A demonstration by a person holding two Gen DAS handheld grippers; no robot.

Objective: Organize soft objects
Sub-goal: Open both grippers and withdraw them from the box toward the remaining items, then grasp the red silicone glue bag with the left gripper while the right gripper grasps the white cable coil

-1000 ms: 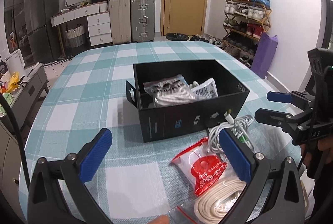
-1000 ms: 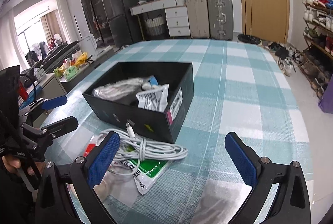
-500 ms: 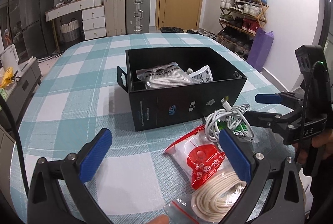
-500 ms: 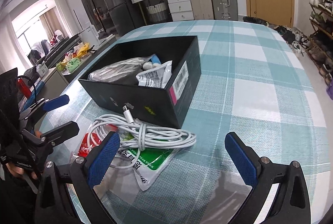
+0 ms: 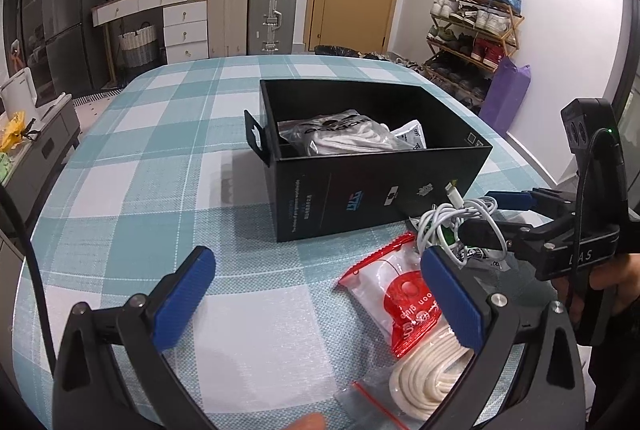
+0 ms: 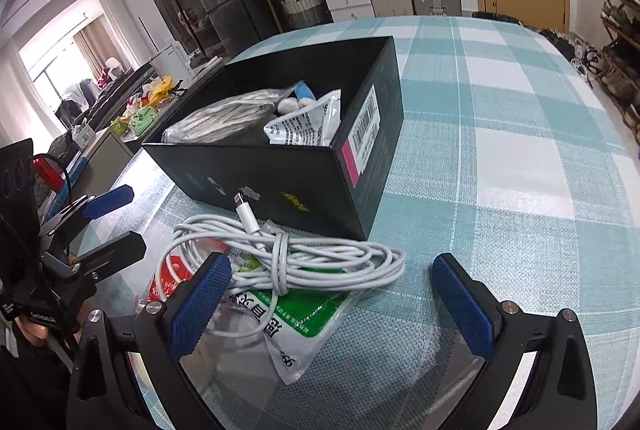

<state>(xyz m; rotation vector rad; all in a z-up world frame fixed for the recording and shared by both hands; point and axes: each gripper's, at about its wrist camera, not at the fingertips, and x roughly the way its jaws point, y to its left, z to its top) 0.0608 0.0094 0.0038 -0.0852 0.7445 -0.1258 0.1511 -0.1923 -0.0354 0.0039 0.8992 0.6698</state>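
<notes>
The box (image 5: 376, 186) stands on the worktop (image 5: 160, 158), roughly at its middle. In the box lie a bagged bundle (image 5: 340, 138) toward its left and a printed pouch (image 6: 308, 126) to the right of that bundle. In front of the box, touching its front wall, the coiled cable (image 6: 296, 258) rests on a flat packet (image 6: 304, 314). To the left of the cable, nearer the front edge, lies a sealed sachet (image 5: 396, 294), and a bagged rope coil (image 5: 424, 378) lies in front of that, partly under it. The left gripper (image 5: 320, 294) hovers before the sachet, the right gripper (image 6: 332, 298) over the cable and packet.
</notes>
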